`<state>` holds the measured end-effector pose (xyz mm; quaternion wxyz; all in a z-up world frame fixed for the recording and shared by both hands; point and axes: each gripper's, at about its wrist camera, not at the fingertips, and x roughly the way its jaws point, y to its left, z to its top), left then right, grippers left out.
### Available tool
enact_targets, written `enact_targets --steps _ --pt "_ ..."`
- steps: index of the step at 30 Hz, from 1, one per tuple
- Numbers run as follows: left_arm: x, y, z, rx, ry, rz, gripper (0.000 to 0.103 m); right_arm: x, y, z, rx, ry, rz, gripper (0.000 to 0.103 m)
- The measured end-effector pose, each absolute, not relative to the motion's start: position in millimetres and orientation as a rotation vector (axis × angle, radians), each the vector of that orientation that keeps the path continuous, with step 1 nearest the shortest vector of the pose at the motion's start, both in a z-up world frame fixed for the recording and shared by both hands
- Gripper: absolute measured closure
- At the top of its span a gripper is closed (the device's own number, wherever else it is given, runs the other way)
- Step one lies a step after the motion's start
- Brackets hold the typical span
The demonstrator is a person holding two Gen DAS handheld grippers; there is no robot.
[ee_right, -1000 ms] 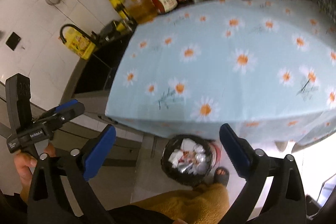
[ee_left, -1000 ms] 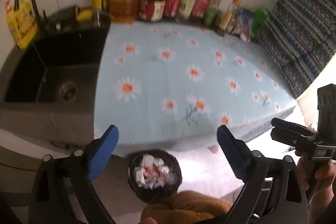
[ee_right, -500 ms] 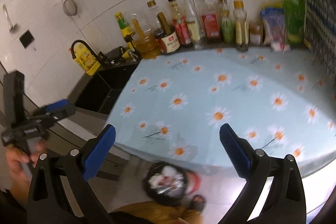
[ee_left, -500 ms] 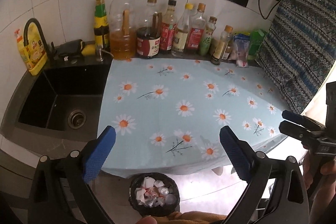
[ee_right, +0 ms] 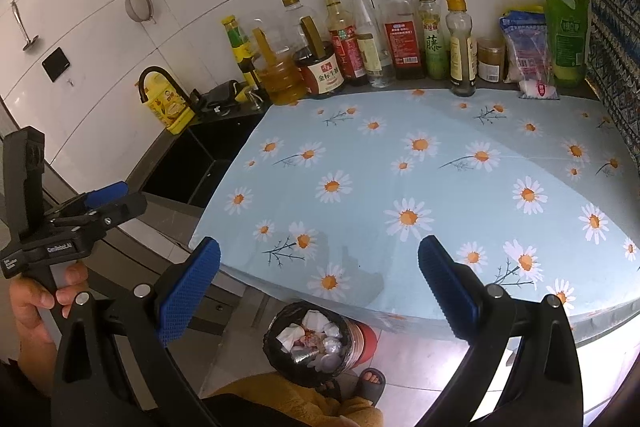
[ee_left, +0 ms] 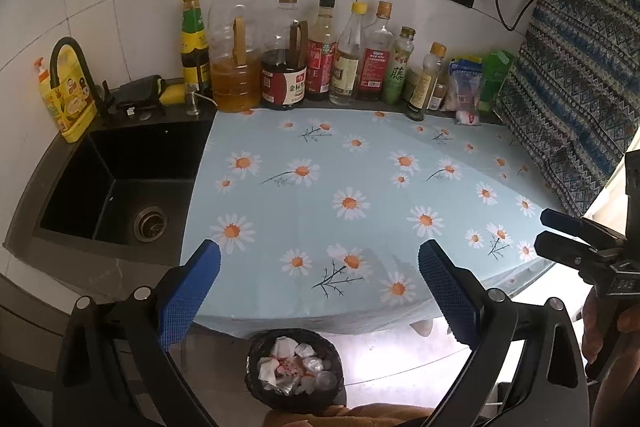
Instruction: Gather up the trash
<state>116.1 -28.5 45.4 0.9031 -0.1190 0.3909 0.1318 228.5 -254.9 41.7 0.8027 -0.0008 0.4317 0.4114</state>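
A black-lined trash bin [ee_left: 254, 385] stands on the floor below the counter's front edge, filled with crumpled white paper and foil scraps [ee_left: 294, 367]. My left gripper [ee_left: 319, 255] hangs above it and the counter edge, jaws wide open and empty. In the right wrist view the same bin [ee_right: 272, 351] sits low in the middle, and my right gripper [ee_right: 319, 255] is also open with nothing between its blue pads. The daisy tablecloth [ee_left: 360, 187] shows no loose trash. Each gripper also appears in the other's view: the right gripper [ee_left: 560, 235] and the left gripper [ee_right: 112, 201].
Sauce and oil bottles [ee_left: 320, 59] line the back wall, with packets [ee_right: 528, 47] at the right end. A black sink [ee_left: 120, 187] lies left of the cloth. A patterned fabric [ee_left: 580, 87] hangs at the right. A sandalled foot [ee_right: 372, 379] is beside the bin.
Both grippers have risen and tilted up from the bin, so more of the wall and counter shows. The bin has slid toward the bottom of both views. The jaws stay wide apart.
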Motion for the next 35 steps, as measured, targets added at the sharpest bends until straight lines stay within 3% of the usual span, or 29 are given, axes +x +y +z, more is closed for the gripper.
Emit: enact_targets --steps 35 --pt "108.3 -38.7 46.1 -0.253 0.813 0.238 0.007 212.9 -262.6 46.2 -0.010 0.917 0.876 0.005"
